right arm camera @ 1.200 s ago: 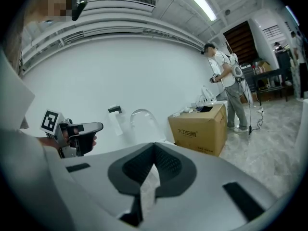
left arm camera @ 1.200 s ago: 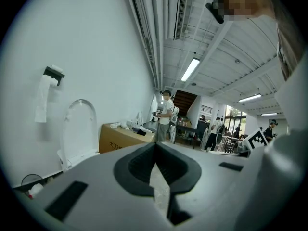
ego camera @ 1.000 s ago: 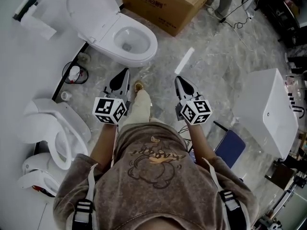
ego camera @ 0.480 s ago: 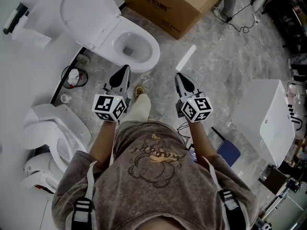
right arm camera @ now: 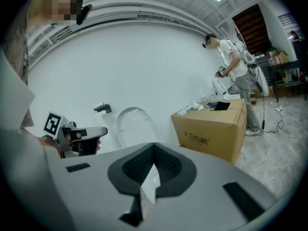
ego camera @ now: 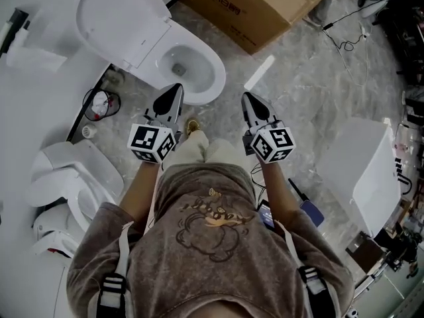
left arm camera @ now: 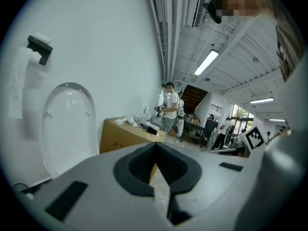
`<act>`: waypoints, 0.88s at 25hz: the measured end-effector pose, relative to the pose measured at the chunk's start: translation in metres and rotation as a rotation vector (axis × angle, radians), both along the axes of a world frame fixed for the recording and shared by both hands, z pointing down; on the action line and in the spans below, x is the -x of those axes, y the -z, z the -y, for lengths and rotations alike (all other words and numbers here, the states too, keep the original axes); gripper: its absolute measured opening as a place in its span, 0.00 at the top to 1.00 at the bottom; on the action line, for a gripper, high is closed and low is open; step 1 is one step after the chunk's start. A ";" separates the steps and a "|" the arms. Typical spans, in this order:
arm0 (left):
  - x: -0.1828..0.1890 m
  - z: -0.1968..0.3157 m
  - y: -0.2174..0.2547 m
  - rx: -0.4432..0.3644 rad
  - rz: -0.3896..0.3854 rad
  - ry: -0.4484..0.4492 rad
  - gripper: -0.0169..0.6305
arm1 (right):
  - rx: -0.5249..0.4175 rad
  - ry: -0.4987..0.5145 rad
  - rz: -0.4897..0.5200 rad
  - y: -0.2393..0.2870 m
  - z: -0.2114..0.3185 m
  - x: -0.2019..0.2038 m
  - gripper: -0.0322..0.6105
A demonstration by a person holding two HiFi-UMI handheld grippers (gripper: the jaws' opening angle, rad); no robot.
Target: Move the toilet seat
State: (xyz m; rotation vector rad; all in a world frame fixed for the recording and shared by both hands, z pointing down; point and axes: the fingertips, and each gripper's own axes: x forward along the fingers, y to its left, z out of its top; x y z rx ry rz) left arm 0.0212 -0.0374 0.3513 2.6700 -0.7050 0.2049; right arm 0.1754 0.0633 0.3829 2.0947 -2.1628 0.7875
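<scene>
1. The left gripper [ego camera: 174,90] and the right gripper [ego camera: 246,98] were held side by side and apart, above the grey marble floor [ego camera: 311,78]. Both were level with each other in front of the person's brown sweatshirt [ego camera: 212,230].
2. The left gripper view showed its fingers [left arm camera: 144,165] pressed together with nothing between them. The right gripper view showed the same: fingers [right arm camera: 166,170] closed and empty.
3. The toilet seat [ego camera: 215,71] appeared to lie down on the white bowl, just ahead of the left fingers and touching neither gripper. Beyond it, the lid [ego camera: 119,18] stood raised against the white wall.
4. A cardboard box [ego camera: 252,5] sat on the floor further ahead, beyond the toilet and ahead of the right fingers. A white strip [ego camera: 260,73] lay on the floor between the box and those fingers.
5. A toilet paper holder [ego camera: 14,22] hung on the wall well to the left of the left fingers.
6. A second white toilet [ego camera: 73,177] stood behind and to the left of the left fingers. A white box-shaped unit [ego camera: 361,171] stood well to the right of the right fingers.
7. Another person [right arm camera: 236,61] stood past the box, far ahead of the right fingers.
</scene>
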 end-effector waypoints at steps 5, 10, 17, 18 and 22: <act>-0.007 0.020 -0.017 0.016 0.029 0.016 0.96 | 0.016 0.028 0.009 -0.013 0.031 -0.006 0.95; -0.014 0.039 -0.037 0.025 0.049 0.050 0.96 | 0.040 0.070 0.004 -0.034 0.055 -0.016 0.95; -0.019 0.059 -0.062 0.027 0.070 0.111 0.96 | 0.066 0.117 0.012 -0.064 0.084 -0.031 0.95; -0.019 0.061 -0.066 0.031 0.073 0.122 0.96 | 0.070 0.129 0.015 -0.068 0.088 -0.031 0.95; -0.021 0.069 -0.086 0.042 0.078 0.156 0.96 | 0.085 0.171 0.005 -0.086 0.106 -0.036 0.95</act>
